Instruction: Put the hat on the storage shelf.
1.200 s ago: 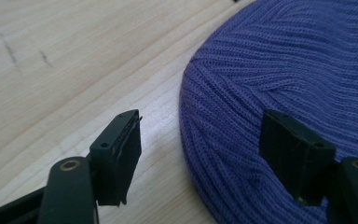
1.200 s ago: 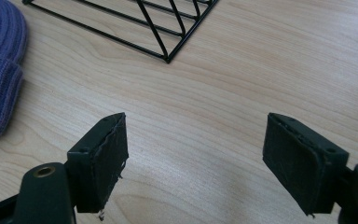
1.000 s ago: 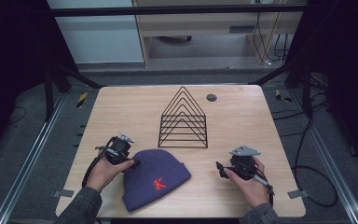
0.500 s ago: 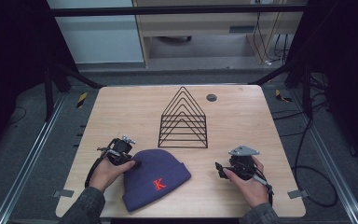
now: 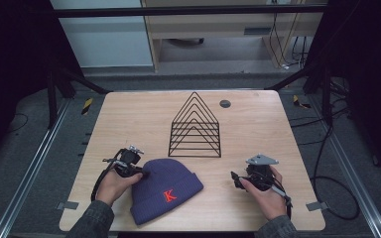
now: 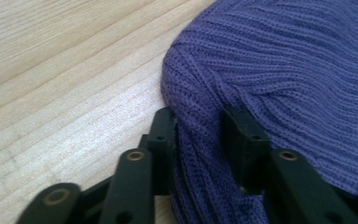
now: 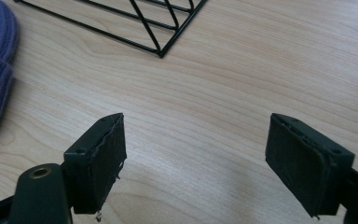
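Beanie point(image 5: 166, 191): we saw it flat on the bench point(image 5: 258, 129), lower centre of the high view.
Left hand-held gripper point(image 6: 200, 133): its jaws had just been closing, pinching the knit edge.
Right hand-held gripper point(image 7: 193, 158): wide, holding nothing.
Progress: we judged the grasp made, lifting left.

Black wire rack point(image 5: 195, 126) of nested triangular frames stands upright on the wooden table point(image 5: 258, 119), beyond both tongs and roughly midway between them; one corner of the rack point(image 7: 161, 32) lies ahead of the right tongs. A small dark round disc point(image 5: 224, 103) lies flat on the table past the rack, apart from it.
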Available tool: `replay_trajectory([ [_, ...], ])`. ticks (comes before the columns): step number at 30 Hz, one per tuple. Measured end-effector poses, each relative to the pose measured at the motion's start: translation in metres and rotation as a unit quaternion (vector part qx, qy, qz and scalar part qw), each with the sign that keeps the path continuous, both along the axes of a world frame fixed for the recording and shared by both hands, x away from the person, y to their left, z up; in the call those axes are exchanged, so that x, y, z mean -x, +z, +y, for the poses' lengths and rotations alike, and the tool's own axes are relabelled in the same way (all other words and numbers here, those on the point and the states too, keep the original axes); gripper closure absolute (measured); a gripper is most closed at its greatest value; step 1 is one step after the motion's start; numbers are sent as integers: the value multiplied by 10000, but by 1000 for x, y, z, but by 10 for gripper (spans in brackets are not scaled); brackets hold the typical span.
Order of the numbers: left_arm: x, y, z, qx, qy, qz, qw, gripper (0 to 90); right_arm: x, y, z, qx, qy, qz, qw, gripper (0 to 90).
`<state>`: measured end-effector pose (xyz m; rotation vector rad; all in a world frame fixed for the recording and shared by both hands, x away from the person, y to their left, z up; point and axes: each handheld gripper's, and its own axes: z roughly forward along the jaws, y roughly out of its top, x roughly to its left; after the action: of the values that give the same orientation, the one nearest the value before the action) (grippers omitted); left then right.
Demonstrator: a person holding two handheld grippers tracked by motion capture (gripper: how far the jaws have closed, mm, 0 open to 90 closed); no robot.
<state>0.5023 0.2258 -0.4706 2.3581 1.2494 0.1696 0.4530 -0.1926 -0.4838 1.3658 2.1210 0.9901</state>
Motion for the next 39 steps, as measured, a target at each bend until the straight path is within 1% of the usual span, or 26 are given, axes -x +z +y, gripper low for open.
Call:
replay_trajectory([
  [2,1,0,0,8,1,-12,10000,708,-1,0,-1,11,-17,-21,10000,203],
  [3,2,0,1,18,-1,-70,10000,724,0,1,-2,5,-21,-54,10000,203],
  [5,3,0,1,19,-12,-96,10000,742,0,1,-1,15,-12,-68,10000,204],
  [7,7,2,0,-46,-27,-240,9997,757,0,1,0,37,-5,-60,10000,203],
  [8,7,2,0,-46,-27,-240,9997,762,0,1,0,37,-5,-60,10000,203],
  [10,11,7,-2,-140,-81,-446,9989,769,0,1,0,50,-6,-55,10000,203],
  [11,13,9,-2,-152,-87,-502,9986,771,0,0,0,47,-12,-45,10000,203],
  [12,13,9,-2,-152,-87,-502,9986,772,0,0,0,47,-12,-45,10000,203],
  [13,15,13,-2,-179,-138,-609,9979,774,-1,-1,-1,68,-49,-53,10000,203],
  [16,20,21,-1,-220,-197,-778,9965,776,0,-1,-3,37,-116,-48,9999,203],
  [17,21,23,-1,-180,-163,-821,9963,777,0,0,-3,27,-129,-74,9999,204],
  [18,21,23,-1,-180,-163,-821,9963,779,0,0,-4,38,-127,-86,9999,204],
  [20,25,30,-1,-167,-192,-984,9948,781,1,0,-3,37,-128,-83,9999,204],
  [23,30,37,-5,-207,-299,-1143,9928,782,1,1,-2,63,-90,-113,9999,205],
  [25,34,42,-7,-273,-392,-1256,9909,782,0,1,-2,80,-83,-124,9999,205],
  [28,39,51,-10,-241,-457,-1434,9883,785,1,1,-2,82,-73,-126,9999,206],
  [29,41,54,-11,-253,-478,-1507,9871,785,1,1,-2,82,-66,-137,9999,206],
  [30,41,54,-11,-253,-478,-1507,9871,786,1,1,-2,82,-66,-137,9999,206],
  [31,45,61,-13,-234,-555,-1618,9850,786,1,1,-1,75,-61,-157,9998,207],
  [32,48,65,-15,-268,-608,-1700,9832,786,1,1,-1,80,-53,-163,9998,207],
  [33,49,68,-16,-282,-634,-1741,9823,787,2,1,0,85,-55,-162,9998,207],
  [34,49,68,-16,-282,-634,-1741,9823,787,2,1,0,85,-55,-162,9998,207],
  [35,53,76,-18,-305,-730,-1848,9796,788,2,2,0,78,-24,-172,9998,208],
  [36,53,76,-18,-305,-730,-1848,9796,788,2,2,0,78,-24,-172,9998,208],
  [37,56,85,-21,-325,-827,-1949,9768,788,3,3,1,94,-23,-224,9997,209],
  [39,58,91,-22,-325,-902,-2002,9751,788,3,4,1,82,-25,-229,9997,210],
])
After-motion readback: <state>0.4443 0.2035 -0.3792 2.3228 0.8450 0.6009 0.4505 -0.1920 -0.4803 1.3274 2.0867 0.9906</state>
